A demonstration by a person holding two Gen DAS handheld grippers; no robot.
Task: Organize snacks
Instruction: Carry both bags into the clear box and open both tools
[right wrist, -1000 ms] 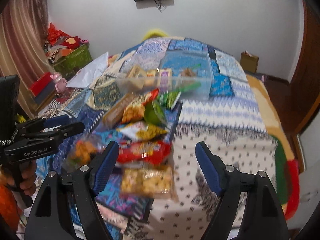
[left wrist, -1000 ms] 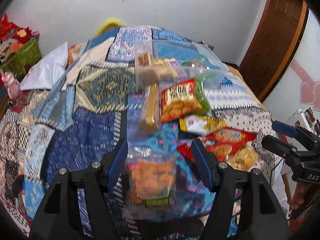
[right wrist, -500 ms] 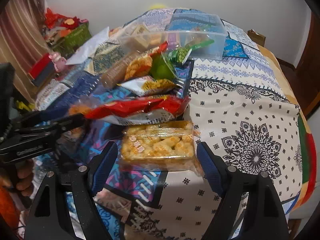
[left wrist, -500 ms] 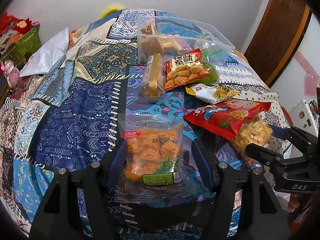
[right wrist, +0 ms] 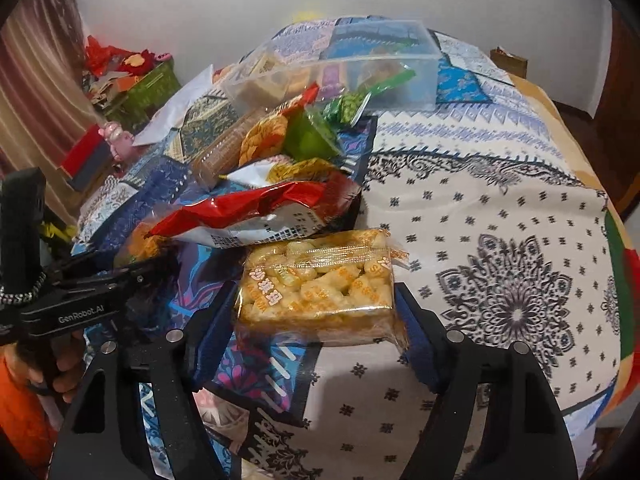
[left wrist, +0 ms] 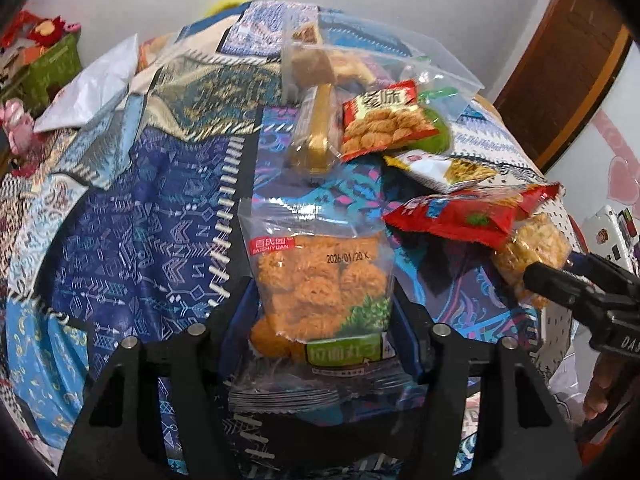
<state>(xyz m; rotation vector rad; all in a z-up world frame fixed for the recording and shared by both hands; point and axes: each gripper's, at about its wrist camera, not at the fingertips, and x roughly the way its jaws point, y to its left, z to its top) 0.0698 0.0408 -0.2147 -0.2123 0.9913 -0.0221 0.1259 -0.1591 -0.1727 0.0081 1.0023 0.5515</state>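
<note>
While both sets of jaws are closing, the left gripper (left wrist: 320, 316) straddles the orange snack bag (left wrist: 320, 292), long axis running near-to-far, not yet pinched, and the right gripper (right wrist: 316, 312) straddles the yellow puff pack (right wrist: 316, 284), lying crosswise left-to-right.

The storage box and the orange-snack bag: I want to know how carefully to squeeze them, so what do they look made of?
Storage box: apparently rigid clear plastic; bedspread pattern shows through its straight walls.
Orange-snack bag: thin, glossy transparent film with crinkles, glare and contents visible; probably soft.

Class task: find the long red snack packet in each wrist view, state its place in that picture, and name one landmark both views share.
Left wrist view: red packet lies right of centre, above and right of the left gripper.
Right wrist view: red packet lies left of centre, just behind the yellow puffed-snack pack.
Shared landmark: the clear plastic container at the far end.
</note>
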